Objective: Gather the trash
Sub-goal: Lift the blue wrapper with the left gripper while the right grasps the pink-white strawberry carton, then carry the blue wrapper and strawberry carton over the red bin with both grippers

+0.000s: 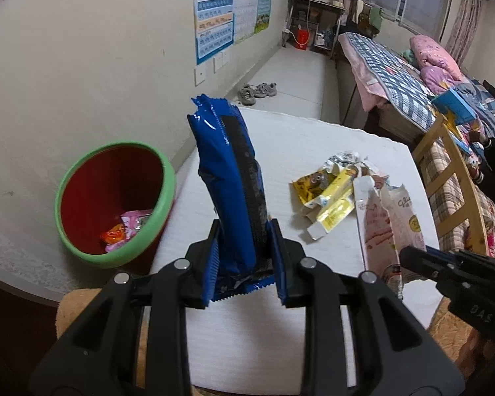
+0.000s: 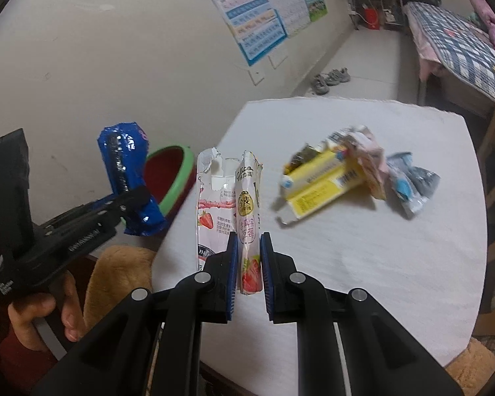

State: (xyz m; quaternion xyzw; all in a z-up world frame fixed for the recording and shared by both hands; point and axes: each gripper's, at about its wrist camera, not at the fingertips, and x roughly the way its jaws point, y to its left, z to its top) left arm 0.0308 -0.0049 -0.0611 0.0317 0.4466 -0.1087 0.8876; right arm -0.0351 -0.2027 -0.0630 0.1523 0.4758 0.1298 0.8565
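Observation:
My left gripper (image 1: 244, 260) is shut on a blue snack wrapper (image 1: 229, 178), which stands upright above the white table (image 1: 313, 138). To its left, down on the floor, is a green-rimmed red bin (image 1: 115, 201) holding a few wrappers. My right gripper (image 2: 249, 264) is shut on a pink strawberry wrapper (image 2: 247, 198), lifted off the table (image 2: 379, 264). The right wrist view also shows the left gripper (image 2: 138, 198) with the blue wrapper (image 2: 125, 171) near the bin (image 2: 175, 178). A yellow box (image 2: 320, 181) and crumpled wrappers (image 2: 409, 181) lie on the table.
A hand (image 2: 43, 313) holds the left gripper's handle. A wooden chair (image 1: 452, 178) and a bed (image 1: 396, 76) stand to the right of the table. A tan cushion (image 2: 122, 274) sits at the table's near left edge. Shoes (image 1: 257, 90) lie on the floor by the wall.

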